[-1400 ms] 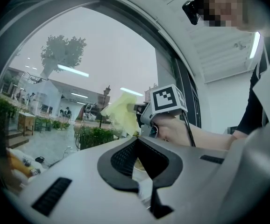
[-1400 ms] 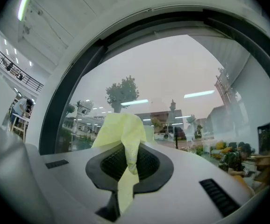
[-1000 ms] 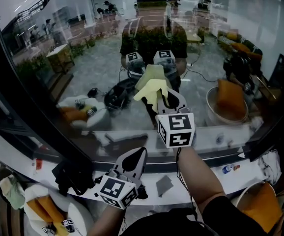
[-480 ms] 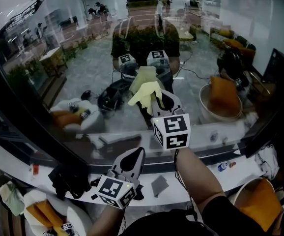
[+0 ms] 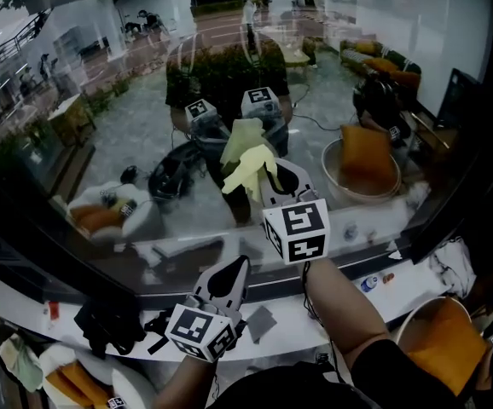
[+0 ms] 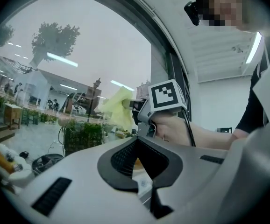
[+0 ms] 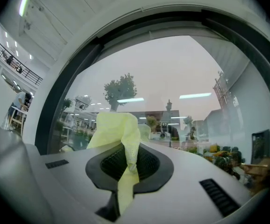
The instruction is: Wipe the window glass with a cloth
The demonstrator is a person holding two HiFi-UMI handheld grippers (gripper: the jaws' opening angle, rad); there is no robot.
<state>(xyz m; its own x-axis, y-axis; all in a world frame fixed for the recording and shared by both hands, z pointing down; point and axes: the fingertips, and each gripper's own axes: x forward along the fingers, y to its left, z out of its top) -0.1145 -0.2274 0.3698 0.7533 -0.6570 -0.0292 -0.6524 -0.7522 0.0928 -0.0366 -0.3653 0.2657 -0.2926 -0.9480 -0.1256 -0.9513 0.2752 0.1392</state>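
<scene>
Right claw (image 5: 269,174): clenched on the yellow cloth (image 5: 248,155), centre of the head view, raised to the window glass (image 5: 101,143). I cannot tell whether the cloth is actually touching the pane.
Cloth grip: in the right gripper view only a narrow fold of the cloth (image 7: 118,129) runs down between the jaws of the right claw (image 7: 125,167). The rest bunches loose above them.
Left claw (image 5: 234,273): lower centre of the head view, over the white sill (image 5: 349,309). In the left gripper view its jaws are together on nothing (image 6: 139,158).
Risk, slipping: drag against the glass could pull the thin fold out, and the cloth would drop to the sill.
Risk, hard contact: if the loose bunch flops aside, the bare jaw tips could meet the pane and knock or mark it.
Risk, poor coverage: a small wad wipes only a narrow path, and the strong reflections make missed patches hard to see.
Risk, clutter: the idle left claw sits near a dark bundle (image 5: 106,322) at lower left and could nudge it.
</scene>
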